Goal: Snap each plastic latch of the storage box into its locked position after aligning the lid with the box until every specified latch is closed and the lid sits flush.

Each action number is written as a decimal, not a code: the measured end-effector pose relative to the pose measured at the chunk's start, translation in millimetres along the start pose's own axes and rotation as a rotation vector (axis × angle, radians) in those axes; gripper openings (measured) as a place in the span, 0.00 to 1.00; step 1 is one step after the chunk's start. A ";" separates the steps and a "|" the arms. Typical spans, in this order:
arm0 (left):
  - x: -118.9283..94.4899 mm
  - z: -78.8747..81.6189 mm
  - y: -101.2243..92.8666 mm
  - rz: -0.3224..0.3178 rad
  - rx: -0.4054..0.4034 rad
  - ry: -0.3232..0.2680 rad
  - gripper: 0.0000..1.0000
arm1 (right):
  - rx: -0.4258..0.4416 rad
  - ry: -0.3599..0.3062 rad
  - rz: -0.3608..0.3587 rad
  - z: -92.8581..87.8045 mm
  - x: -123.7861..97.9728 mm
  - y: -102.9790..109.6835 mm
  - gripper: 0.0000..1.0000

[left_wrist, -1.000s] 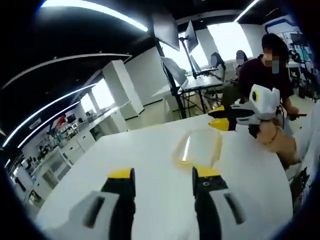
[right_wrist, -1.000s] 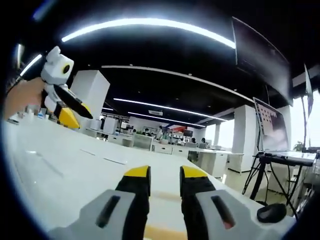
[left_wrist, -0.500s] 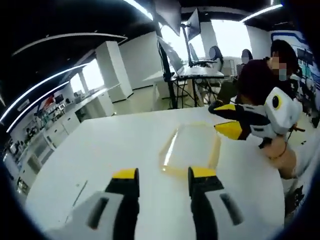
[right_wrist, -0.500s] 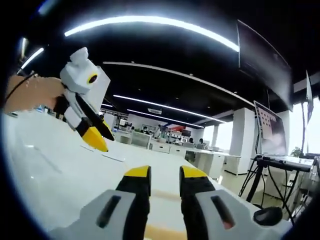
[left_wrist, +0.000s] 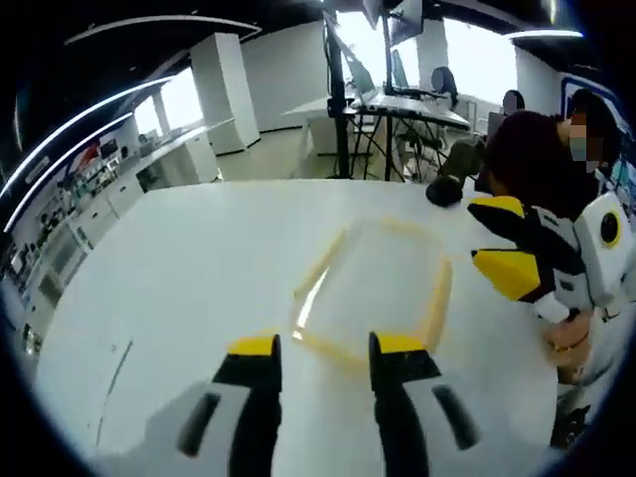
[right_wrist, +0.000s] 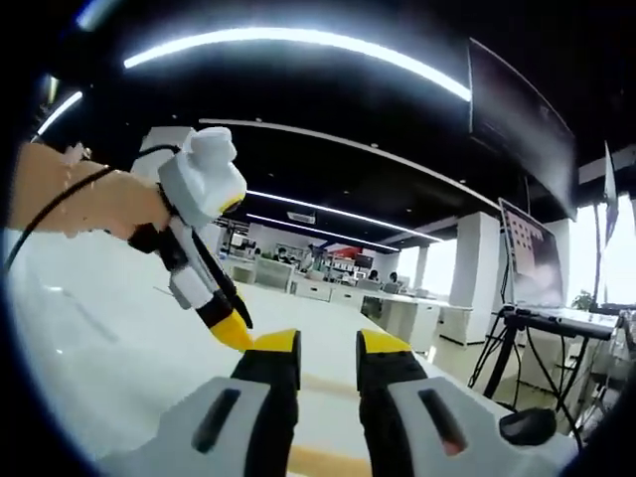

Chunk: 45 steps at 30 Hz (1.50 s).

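Left gripper view looks down over a white table [left_wrist: 169, 268], with the left gripper [left_wrist: 324, 348] spread and empty, its yellow tips just short of the near edge of the box [left_wrist: 373, 283], a clear, yellowish, flat-lying thing whose lid and latches I cannot make out. My guess is the tips are being lined up with that near edge to find a latch. To its right the right gripper [left_wrist: 509, 260] hangs beside the box's far side, jaws apart with nothing between them, likely waiting to steady or press the lid. Behind it sits a person in dark clothes. Further back are white columns, desks and a tripod stand.

Right gripper view looks level across the table [right_wrist: 99, 368]: the left gripper [right_wrist: 231, 330] points down at the left, and this view's own jaws stand slightly apart, holding nothing
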<state>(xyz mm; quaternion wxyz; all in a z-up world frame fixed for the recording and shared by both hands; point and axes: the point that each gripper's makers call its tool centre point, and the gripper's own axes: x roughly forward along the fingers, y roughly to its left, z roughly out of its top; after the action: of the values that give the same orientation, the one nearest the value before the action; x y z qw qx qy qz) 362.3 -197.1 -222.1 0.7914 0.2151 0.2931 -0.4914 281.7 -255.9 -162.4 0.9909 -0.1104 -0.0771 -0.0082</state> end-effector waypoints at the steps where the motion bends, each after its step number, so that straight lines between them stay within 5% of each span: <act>1: 3.9 -3.9 -2.7 -0.013 -0.023 0.028 0.31 | -0.002 0.001 -0.002 0.0 -0.2 -0.2 0.20; 12: 21.5 -21.6 3.1 -0.035 -0.247 0.185 0.22 | -0.022 0.005 -0.004 0.6 -1.3 0.4 0.20; 23: 32.2 -34.6 -3.7 -0.048 -0.337 0.295 0.17 | -0.023 0.003 -0.011 -0.1 -0.3 -2.5 0.20; 45: 33.0 -39.0 8.4 -0.050 -0.479 0.318 0.06 | -0.032 -0.005 -0.009 0.0 2.6 -3.2 0.20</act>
<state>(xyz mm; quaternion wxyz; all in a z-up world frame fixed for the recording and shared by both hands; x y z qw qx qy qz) 371.4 -190.6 -272.7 0.7514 0.0890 0.5266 -0.3876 284.2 -259.0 -161.3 0.9887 -0.1259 -0.0798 -0.0138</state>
